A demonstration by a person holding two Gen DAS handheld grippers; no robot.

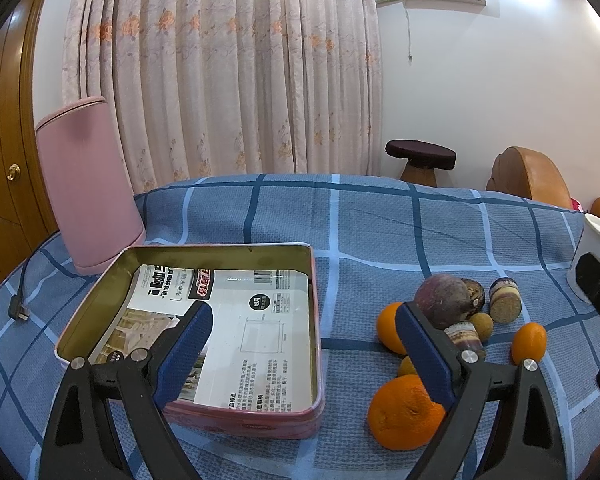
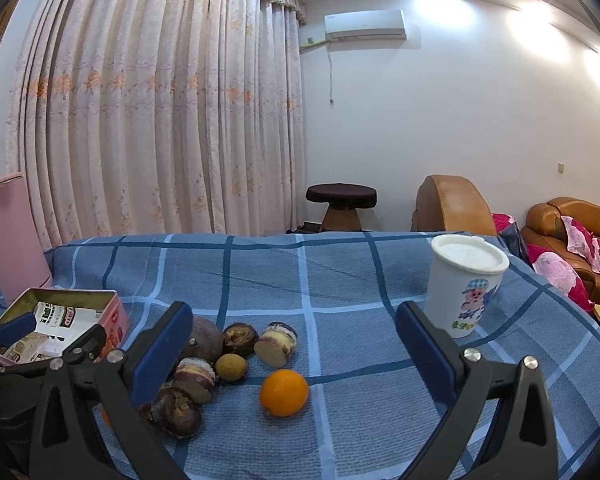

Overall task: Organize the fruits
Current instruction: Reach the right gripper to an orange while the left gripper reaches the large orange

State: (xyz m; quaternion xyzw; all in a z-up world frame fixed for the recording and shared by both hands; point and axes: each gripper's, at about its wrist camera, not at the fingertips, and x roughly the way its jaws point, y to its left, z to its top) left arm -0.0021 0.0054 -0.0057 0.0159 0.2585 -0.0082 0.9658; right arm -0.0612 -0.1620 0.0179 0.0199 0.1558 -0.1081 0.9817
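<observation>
Blue-padded fingers of the left gripper fill the bottom of the left wrist view, spread wide with nothing between them, one pad over the tin and the other over the fruit, which suggests it is poised between source and destination. Furthest left stands a pink cylindrical container with a loose black plug trailing on the blue checked cloth. Next comes the open pink tin, its gold walls bare and only a printed paper sheet lying flat as a liner; no fruit is in it yet, so the sorting looks barely begun, and it appears set close to the pile so each carry is short. Right of the tin the fruit lies in one loose cluster: a large orange nearest, a second orange behind it, a dark reddish round fruit, brown cut pieces and a small tan one touching each other, and a small orange slightly apart on the right edge. The right gripper is likewise fully open and empty, hovering above that small orange. Furthest right a white lidded cup stands upright, well clear of the pile.
</observation>
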